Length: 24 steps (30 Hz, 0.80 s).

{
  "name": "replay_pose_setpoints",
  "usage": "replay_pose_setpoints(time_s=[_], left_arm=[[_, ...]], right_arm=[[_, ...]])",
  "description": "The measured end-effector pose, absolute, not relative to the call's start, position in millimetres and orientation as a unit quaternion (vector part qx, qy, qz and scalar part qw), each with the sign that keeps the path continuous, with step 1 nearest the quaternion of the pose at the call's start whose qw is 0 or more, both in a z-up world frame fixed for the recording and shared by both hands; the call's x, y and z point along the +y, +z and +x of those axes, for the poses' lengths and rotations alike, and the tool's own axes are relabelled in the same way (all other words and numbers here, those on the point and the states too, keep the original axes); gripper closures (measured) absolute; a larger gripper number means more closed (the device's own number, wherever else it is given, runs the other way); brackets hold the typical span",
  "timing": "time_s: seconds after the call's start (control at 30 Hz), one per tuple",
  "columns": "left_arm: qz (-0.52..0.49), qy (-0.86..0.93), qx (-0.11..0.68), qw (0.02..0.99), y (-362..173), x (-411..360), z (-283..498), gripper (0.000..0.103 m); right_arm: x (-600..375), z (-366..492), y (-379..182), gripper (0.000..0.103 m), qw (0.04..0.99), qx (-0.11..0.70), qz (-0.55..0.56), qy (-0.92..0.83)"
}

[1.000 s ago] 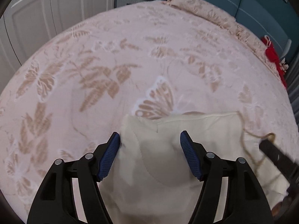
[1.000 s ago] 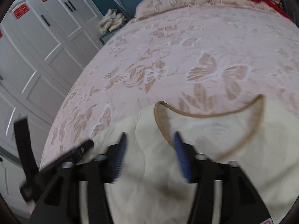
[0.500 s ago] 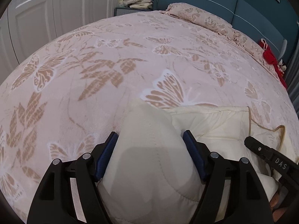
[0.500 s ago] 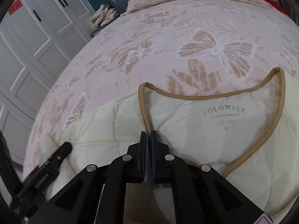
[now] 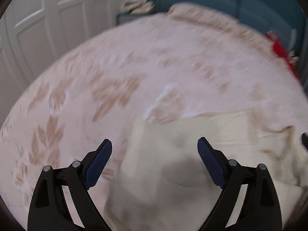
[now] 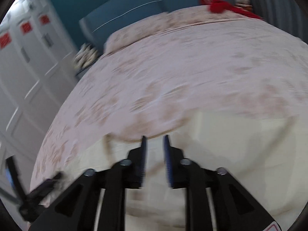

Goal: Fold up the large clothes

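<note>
A cream quilted jacket [image 5: 192, 154] with tan trim lies on the pink butterfly-print bed [image 5: 134, 67] at its near edge. My left gripper [image 5: 155, 146] is open wide above the jacket's left part and holds nothing. In the right wrist view the jacket [image 6: 240, 144] fills the lower right. My right gripper [image 6: 155, 144] stands over the jacket's edge with its jaws a small gap apart. Both views are blurred by motion.
White wardrobe doors [image 5: 48, 28] stand to the left of the bed. A teal headboard [image 6: 144, 9] is at the far end, with pillows [image 6: 154, 28] and a red item [image 6: 221, 5]. Folded cloth [image 5: 138, 3] lies on a bedside stand.
My right gripper was shut on the jacket near the collar and has opened a little and pulled back. My left gripper has opened wider and lifted. The jacket lies flatter.
</note>
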<state>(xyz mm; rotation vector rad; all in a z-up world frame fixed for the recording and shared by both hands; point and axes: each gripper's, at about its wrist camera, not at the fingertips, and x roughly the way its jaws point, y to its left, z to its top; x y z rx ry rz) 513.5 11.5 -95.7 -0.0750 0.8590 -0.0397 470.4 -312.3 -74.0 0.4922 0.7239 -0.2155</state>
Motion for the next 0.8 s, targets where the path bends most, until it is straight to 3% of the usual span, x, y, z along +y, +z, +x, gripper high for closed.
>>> replay_pose_setpoints(time_s=[0.03, 0.1, 0.3, 0.43, 0.53, 0.8], left_arm=[[-0.046, -0.046, 0.409, 0.91, -81.7, 2.2, 509.3, 0.014], [-0.063, -0.099, 0.415, 0.902, -64.6, -26.5, 509.2, 0.008], [-0.032, -0.199, 0.459, 0.865, -71.8, -165.2, 518.6, 0.008], [0.009, -0.215, 0.478, 0.852, -95.7, -236.3, 516.3, 0.012], [0.076, -0.196, 0.495, 0.843, -118.6, -272.9, 521.4, 0.028], [0.061, -0.161, 0.475, 0.863, -144.8, -267.4, 525.0, 0.028]], right_arm=[[-329.3, 463.9, -74.7, 0.058, 0.898, 0.35, 0.239, -0.117], [-373.1, 447.6, -83.2, 0.057, 0.886, 0.358, 0.251, -0.158], [-416.6, 438.4, -106.8, 0.06, 0.866, 0.39, 0.279, -0.144], [-400.6, 458.8, -116.0, 0.073, 0.865, 0.433, 0.226, -0.113], [-394.1, 462.4, -124.4, 0.077, 0.867, 0.445, 0.196, -0.111], [-413.7, 452.3, -142.3, 0.103, 0.872, 0.405, 0.235, -0.143]])
